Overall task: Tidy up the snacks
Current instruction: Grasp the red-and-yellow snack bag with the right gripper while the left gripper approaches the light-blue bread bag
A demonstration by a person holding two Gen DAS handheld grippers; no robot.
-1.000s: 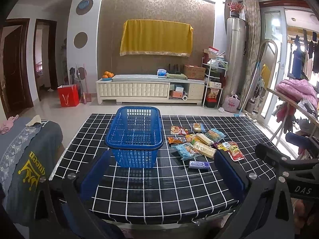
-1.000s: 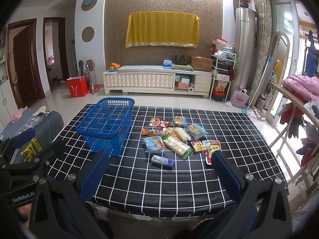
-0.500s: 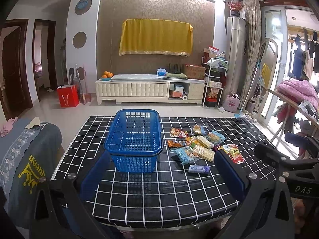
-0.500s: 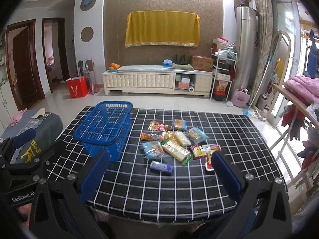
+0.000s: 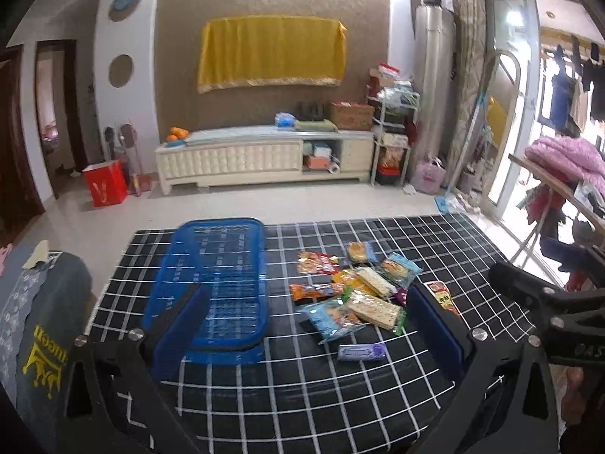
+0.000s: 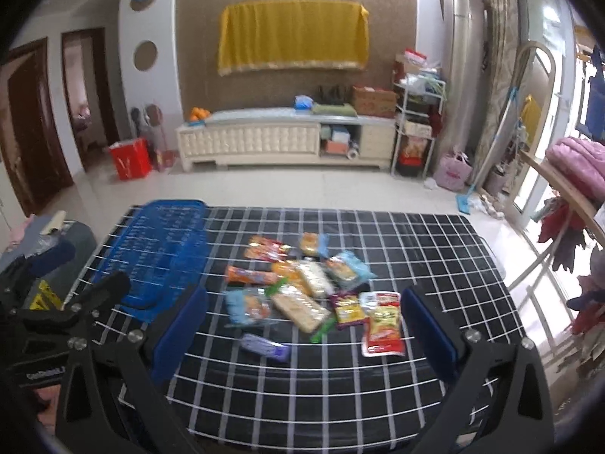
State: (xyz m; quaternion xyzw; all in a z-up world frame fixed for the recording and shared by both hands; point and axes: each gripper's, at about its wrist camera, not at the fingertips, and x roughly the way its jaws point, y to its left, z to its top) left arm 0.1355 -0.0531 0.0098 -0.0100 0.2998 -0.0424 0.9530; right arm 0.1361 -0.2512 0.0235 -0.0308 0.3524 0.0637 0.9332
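Observation:
An empty blue plastic basket stands on the left of a black grid-patterned table. It also shows in the right wrist view. Several snack packets lie in a loose pile to its right, with a small purple packet nearest me. In the right wrist view the pile, the purple packet and a red-and-yellow packet lie ahead. My left gripper is open and empty above the table's near side. My right gripper is open and empty.
A grey cushion with yellow print sits left of the table. A clothes rack with pink bedding stands on the right. A white TV cabinet and a red bag are across the floor.
Both grippers have risen and tilted down over the table, so the basket and snacks look larger and nearer. Nothing on the table has moved.

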